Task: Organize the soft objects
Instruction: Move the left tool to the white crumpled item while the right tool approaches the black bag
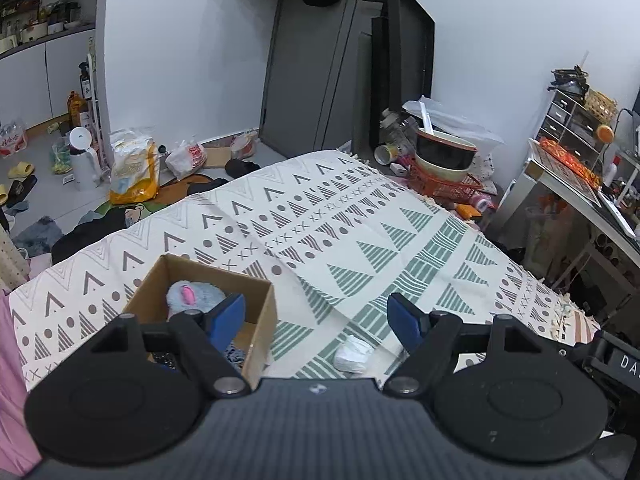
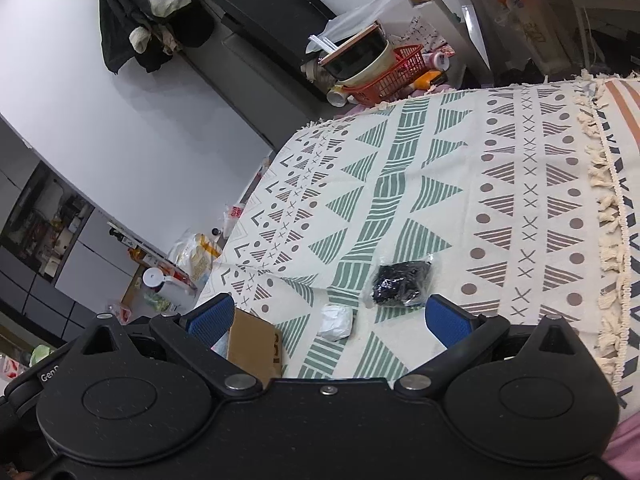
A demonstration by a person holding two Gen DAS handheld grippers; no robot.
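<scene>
Both grippers hovered over a patterned cloth (image 1: pixel 360 216) (cream, with green and brown triangles, dots and crosses) spread on a flat surface.

Left gripper (image 1: pixel 318 320): jaws stood wide apart, nothing between them. Its left blue pad sat over the near right part of an open cardboard box (image 1: pixel 256 320); the right pad hung above bare cloth.

Inside the box: a grey-blue plush toy (image 1: pixel 192 296) with a pink patch, lying toward the far side. Something dark and bluish lay lower in the box beside the gripper linkage, too hidden to identify.

A small white wrapped bundle (image 1: pixel 352 354) lay on the cloth just right of the box, not touching it, between the left gripper's two fingers in that view.

Right gripper (image 2: pixel 330 320): jaws also spread wide and empty. In its view the white bundle (image 2: pixel 336 322) lay between the fingertips, on the cloth. A black item in clear plastic wrap (image 2: pixel 402 284) lay just beyond and right of the bundle, near the right pad, apart from both. The box (image 2: pixel 256 346) edge showed next to the left pad.

Beyond the far edge of the cloth: a red wire basket (image 1: pixel 444 186) holding stacked bowls (image 1: pixel 444 154).
</scene>
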